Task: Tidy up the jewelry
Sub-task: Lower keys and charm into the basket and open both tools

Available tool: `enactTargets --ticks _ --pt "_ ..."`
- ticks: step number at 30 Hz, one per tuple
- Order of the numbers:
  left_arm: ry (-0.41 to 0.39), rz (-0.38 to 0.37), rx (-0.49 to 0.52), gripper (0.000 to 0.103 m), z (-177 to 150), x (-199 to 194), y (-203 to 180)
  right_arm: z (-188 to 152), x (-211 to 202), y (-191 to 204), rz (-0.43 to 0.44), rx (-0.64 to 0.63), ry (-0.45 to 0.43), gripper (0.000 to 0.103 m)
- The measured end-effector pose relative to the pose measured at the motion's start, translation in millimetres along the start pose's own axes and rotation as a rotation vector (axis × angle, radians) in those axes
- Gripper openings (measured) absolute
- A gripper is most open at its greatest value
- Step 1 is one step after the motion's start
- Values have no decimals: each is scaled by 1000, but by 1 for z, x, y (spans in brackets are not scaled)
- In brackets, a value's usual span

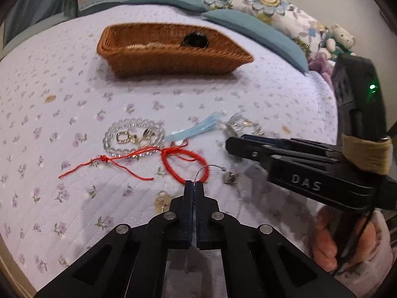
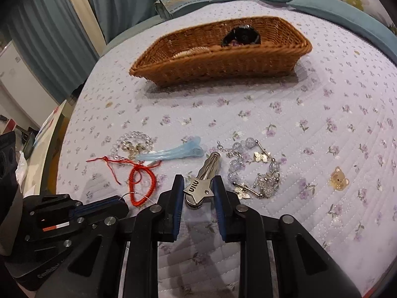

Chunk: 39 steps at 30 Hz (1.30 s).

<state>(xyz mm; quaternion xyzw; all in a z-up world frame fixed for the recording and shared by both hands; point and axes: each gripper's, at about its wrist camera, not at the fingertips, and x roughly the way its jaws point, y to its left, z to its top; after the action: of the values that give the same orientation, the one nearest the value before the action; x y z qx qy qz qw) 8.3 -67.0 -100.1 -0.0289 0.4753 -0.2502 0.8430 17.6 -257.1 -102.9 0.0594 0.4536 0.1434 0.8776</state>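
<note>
Jewelry lies on a lilac quilted bed. My left gripper (image 1: 194,183) is shut on a thin silver chain (image 1: 211,167) with a small silver charm (image 1: 229,177), just above a red cord bracelet (image 1: 184,165). My right gripper (image 2: 198,181) is open around a silver hair clip (image 2: 201,186) with a star end. A clear bead bracelet (image 1: 134,136), a light blue hair clip (image 2: 173,151) and a beaded butterfly bracelet (image 2: 255,171) lie nearby. The wicker basket (image 2: 223,59) stands behind, holding a black item (image 2: 242,36).
A small bear charm (image 2: 338,177) lies right of the jewelry; another (image 1: 161,200) lies near my left gripper. Pillows and a teddy bear (image 1: 341,38) sit at the far right. The bed's left edge (image 2: 64,129) drops toward a side table.
</note>
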Motion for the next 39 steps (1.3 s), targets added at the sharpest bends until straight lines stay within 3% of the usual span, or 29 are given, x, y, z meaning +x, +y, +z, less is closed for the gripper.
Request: enactTargets --ticks 3,8,15,21,26,31,39 --pt "-52 -75 -46 1 1 -22 6 2 -12 2 20 -11 -33 27" --pt "-125 -135 -71 1 11 -50 10 9 -32 6 42 -20 -87 27" --pt "-192 -142 -39 1 46 -67 7 31 -50 10 43 -32 -138 27" --pt "-262 -141 -10 1 101 -71 17 83 -54 2 -2 -61 -201 27" --pt "-301 -131 -18 1 160 -53 32 133 -40 -14 -52 -75 -237 27" --pt "-293 -93 -54 1 201 -12 53 174 -1 -48 -86 -25 -212 27" --pt "-186 -64 -102 1 211 60 83 176 50 -96 -69 101 -109 27"
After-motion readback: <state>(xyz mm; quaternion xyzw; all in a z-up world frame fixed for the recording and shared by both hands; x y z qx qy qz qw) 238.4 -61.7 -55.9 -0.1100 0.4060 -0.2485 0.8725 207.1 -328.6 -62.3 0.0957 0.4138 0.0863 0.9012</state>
